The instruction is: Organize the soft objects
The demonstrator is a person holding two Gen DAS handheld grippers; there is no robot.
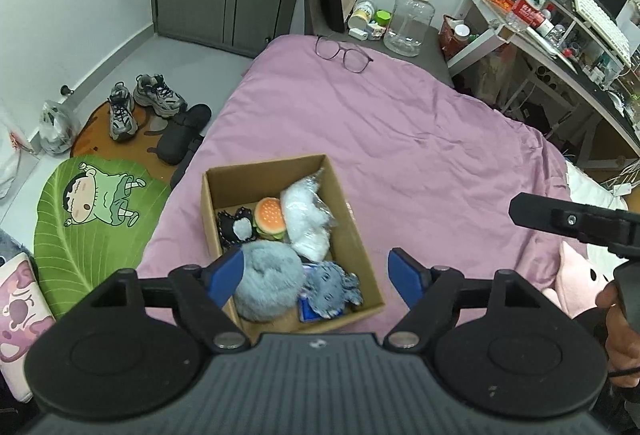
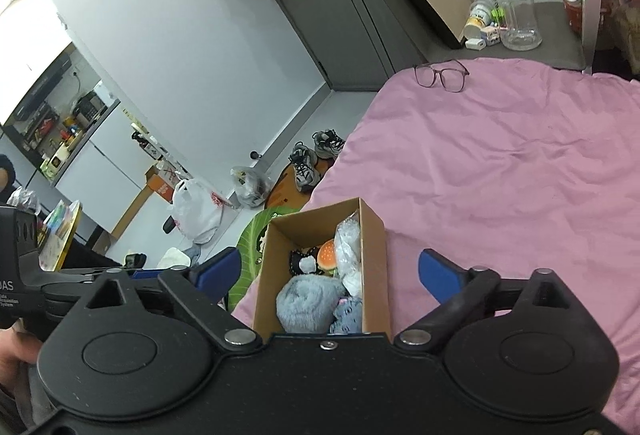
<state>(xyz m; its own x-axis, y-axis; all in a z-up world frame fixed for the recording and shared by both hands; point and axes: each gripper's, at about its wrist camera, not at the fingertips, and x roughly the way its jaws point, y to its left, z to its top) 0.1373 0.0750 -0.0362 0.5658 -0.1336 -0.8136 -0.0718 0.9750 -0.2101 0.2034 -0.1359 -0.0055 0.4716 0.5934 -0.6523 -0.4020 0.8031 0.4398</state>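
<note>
A cardboard box (image 1: 352,235) sits on the pink bedsheet (image 1: 420,139). It holds a grey fluffy ball (image 1: 268,279), a grey-blue plush (image 1: 332,289), a burger plush (image 1: 271,215), a black and white plush (image 1: 236,225) and a white stuffing bag (image 1: 306,219). My left gripper (image 1: 316,273) is open and empty above the box's near end. My right gripper (image 2: 328,271) is open and empty above the same box (image 2: 376,263); its body shows at the right edge of the left wrist view (image 1: 576,221).
Glasses (image 1: 342,53) lie at the far end of the bed. A clear jug (image 1: 408,21) and small items stand beyond. Shoes (image 1: 144,103) and a leaf mat (image 1: 92,219) are on the floor at left. A cluttered desk (image 1: 560,35) is at right. A pink plush (image 1: 580,279) lies at right.
</note>
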